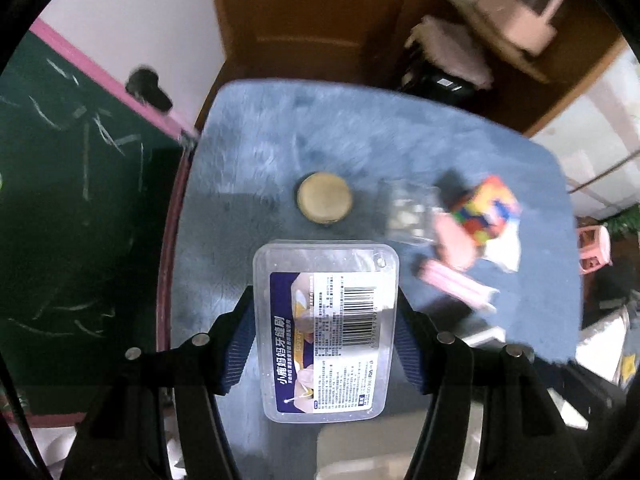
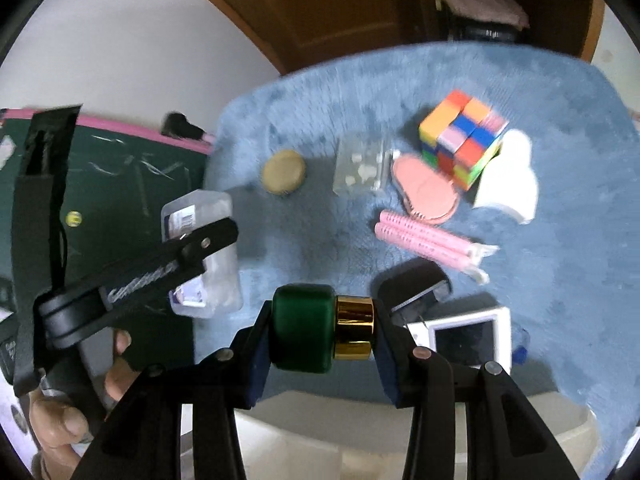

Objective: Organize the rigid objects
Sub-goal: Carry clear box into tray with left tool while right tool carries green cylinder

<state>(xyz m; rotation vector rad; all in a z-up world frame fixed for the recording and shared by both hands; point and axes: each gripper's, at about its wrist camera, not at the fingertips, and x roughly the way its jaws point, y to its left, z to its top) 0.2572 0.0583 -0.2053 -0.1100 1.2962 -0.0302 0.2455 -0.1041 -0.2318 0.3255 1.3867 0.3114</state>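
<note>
Clear plastic box (image 1: pixel 326 332) sits low-centre, pinched across its long sides by my left gripper (image 1: pixel 326 336), stiff, light, probably slick, while my right gripper (image 2: pixel 322 330) clamps the green-and-gold bottle (image 2: pixel 324 328) end to end at lower centre, above the blue mat (image 2: pixel 540 280).

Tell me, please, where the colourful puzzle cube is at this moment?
The puzzle cube sits on the blue rug at the far right in both wrist views, touching the pink oval item and beside a white object.
</note>
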